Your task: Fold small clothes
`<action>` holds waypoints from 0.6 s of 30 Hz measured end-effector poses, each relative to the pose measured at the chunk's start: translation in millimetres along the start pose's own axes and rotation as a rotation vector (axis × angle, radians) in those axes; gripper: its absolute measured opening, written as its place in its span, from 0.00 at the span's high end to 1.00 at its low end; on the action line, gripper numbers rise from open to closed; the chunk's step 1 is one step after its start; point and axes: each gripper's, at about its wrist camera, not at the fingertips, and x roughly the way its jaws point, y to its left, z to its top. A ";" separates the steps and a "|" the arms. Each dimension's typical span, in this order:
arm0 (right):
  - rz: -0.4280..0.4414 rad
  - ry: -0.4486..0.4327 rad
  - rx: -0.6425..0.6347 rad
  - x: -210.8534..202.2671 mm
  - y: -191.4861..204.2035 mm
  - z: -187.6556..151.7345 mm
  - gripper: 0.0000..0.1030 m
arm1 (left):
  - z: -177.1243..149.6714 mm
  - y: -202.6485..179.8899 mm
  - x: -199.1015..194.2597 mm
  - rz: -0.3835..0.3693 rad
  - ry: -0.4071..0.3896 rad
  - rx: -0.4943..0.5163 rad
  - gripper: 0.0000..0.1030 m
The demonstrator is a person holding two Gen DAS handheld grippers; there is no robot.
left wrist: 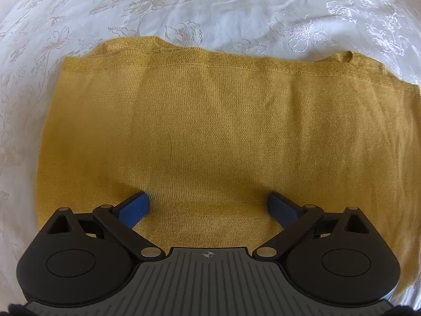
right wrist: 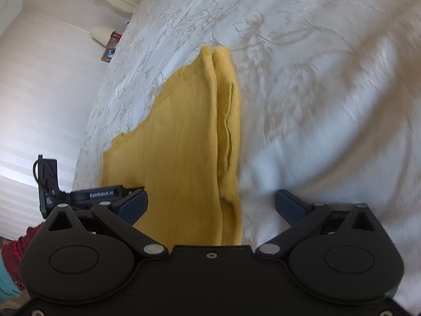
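We see the mustard knit garment (left wrist: 210, 131) folded flat on the white floral bedspread (left wrist: 236, 13). Left claw (left wrist: 208, 205) and right claw (right wrist: 211, 204) gape wide, empty. "GenRobot.AI" marks the other gripper's body (right wrist: 101, 194).

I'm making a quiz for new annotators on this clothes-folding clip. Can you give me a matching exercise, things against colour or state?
Things:
1. garment
2. bedspread
3. left gripper
4. lamp

Colour or state:
A. white, floral pattern
B. jaws open, over the knit fabric
C. mustard yellow, laid flat, layers stacked along one edge
D. cream, beside the bed

Pairs: 1-C, 2-A, 3-B, 4-D
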 end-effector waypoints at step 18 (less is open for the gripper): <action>0.038 -0.011 -0.092 43.8 23.6 43.2 0.00 | -2.1 7.9 -13.9 -0.031 -0.054 -0.033 0.10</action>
